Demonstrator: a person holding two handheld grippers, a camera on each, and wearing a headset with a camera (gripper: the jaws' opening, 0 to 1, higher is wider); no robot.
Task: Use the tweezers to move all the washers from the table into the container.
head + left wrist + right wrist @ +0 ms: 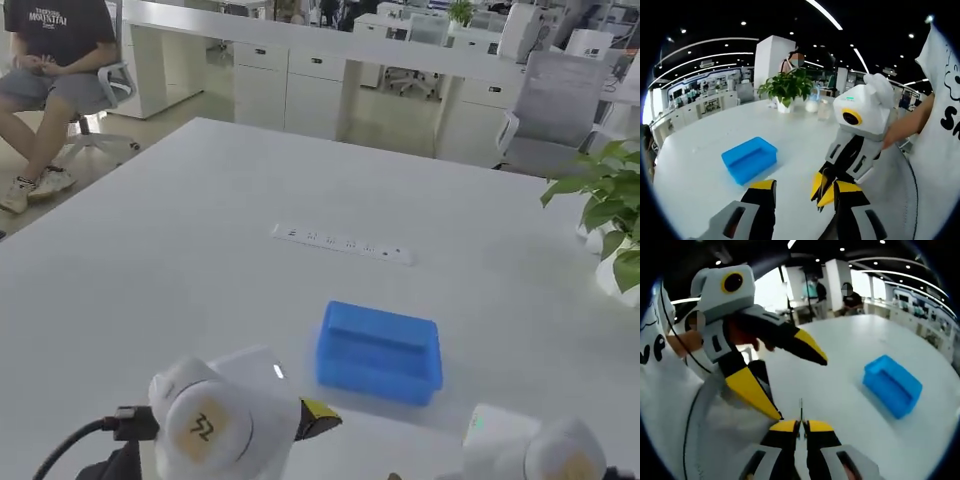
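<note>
My right gripper point(801, 426) has its jaws pressed together on the tweezers point(801, 411), whose thin shaft pokes forward out of the tips. I judge that tight pinch is what keeps so slim a tool from twisting. I cannot tell whether the tweezer points are themselves spread or holding anything. My left gripper point(803, 389) hangs just beside it with its jaws wide apart and nothing between them. It is angled toward the tool, probably so it can steady or reseat the tweezers if I need that. Both grippers sit low at my near edge of the table point(200, 250), which gives me room to reach forward. The container point(380, 352), a blue open box, rests on the table just beyond the grippers and between them, so either one can reach it and each drop should be short. A strip point(343, 243) lies farther back, well apart from the box and out of my way. The washers are too small for me to place on the white top. My read is that picking has not begun, and the next move calls for finding one first.
</note>
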